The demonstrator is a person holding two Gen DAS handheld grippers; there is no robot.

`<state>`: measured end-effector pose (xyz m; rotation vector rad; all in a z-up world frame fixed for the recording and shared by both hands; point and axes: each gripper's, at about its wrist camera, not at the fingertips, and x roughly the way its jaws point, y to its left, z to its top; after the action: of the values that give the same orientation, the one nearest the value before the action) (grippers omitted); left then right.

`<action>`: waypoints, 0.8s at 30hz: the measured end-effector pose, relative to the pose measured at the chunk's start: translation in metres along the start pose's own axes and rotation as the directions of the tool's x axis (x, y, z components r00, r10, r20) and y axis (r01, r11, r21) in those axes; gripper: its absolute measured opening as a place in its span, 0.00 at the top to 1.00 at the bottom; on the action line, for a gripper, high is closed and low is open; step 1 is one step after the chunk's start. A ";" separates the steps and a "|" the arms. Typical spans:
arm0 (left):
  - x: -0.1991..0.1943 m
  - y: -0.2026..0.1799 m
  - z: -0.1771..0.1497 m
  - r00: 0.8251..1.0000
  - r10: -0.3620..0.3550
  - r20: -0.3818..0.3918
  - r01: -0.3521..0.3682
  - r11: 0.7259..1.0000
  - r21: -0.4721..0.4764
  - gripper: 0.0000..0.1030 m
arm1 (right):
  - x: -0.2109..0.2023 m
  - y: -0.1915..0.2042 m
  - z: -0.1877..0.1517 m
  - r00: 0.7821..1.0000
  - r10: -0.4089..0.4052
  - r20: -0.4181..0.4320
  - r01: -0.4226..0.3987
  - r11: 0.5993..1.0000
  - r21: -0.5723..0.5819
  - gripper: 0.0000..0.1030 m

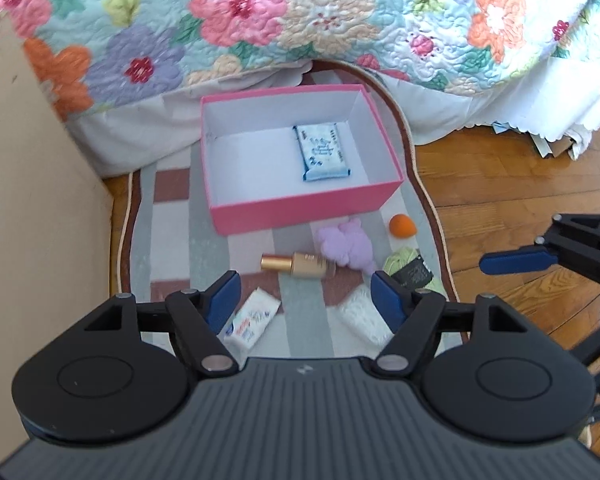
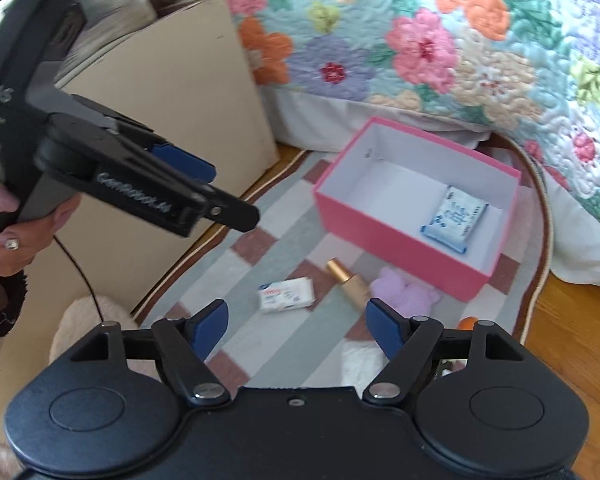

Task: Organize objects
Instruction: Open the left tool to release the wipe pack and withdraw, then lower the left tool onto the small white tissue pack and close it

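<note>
Both the left gripper (image 1: 304,294) and right gripper (image 2: 296,326) hang wide and empty above the striped rug (image 1: 172,224), where a gold-capped beige bottle (image 1: 298,265) lies just short of the open pink cardboard box (image 1: 300,208) — one blue-and-white packet (image 1: 322,153) already inside. The round bottle could roll from a careless pinch; "GenRobot.AI" is readable on the left tool — packet print is too blurred.

**Pink box, floral quilt, striped rug**

The box (image 1: 300,210) is pink outside and white inside, holding a blue-and-white packet (image 1: 322,148). The rug (image 1: 172,240) shows grey, white and brown checks with a brown border. On it lie a gold and beige bottle (image 1: 296,265), a lilac plush (image 1: 346,246) and an orange sponge (image 1: 402,225). The quilt (image 1: 320,20) is pale blue with pink, orange, purple and cream flowers. Both grippers are black with blue pads (image 1: 386,300).
</note>
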<state>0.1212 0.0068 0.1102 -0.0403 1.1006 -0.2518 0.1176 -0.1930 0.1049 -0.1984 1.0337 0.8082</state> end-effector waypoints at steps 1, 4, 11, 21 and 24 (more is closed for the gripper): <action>-0.001 0.001 -0.005 1.000 -0.004 -0.005 0.004 1.000 -0.008 0.30 | -0.002 0.004 -0.002 1.000 0.003 -0.001 -0.003 1.000 -0.012 0.21; -0.002 0.004 -0.019 1.000 0.004 -0.024 -0.004 1.000 -0.023 0.28 | -0.007 0.016 -0.009 1.000 0.016 0.002 -0.016 0.999 -0.042 0.20; 0.006 0.009 -0.045 0.999 0.000 -0.053 -0.001 1.000 -0.026 0.24 | 0.001 0.028 -0.025 0.998 0.062 -0.006 -0.063 0.996 -0.064 0.19; 0.049 0.032 -0.073 0.994 -0.005 -0.110 -0.002 0.998 -0.066 0.18 | 0.040 0.029 -0.033 0.993 0.120 0.016 -0.117 0.984 -0.133 0.13; 0.065 0.042 -0.077 0.991 -0.009 -0.132 -0.002 0.996 -0.090 0.18 | 0.057 0.024 -0.035 0.990 0.135 0.028 -0.129 0.979 -0.160 0.13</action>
<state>0.0881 0.0400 0.0115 -0.1068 1.2434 -0.2105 0.0919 -0.1650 0.0443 -0.2500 0.9541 1.0122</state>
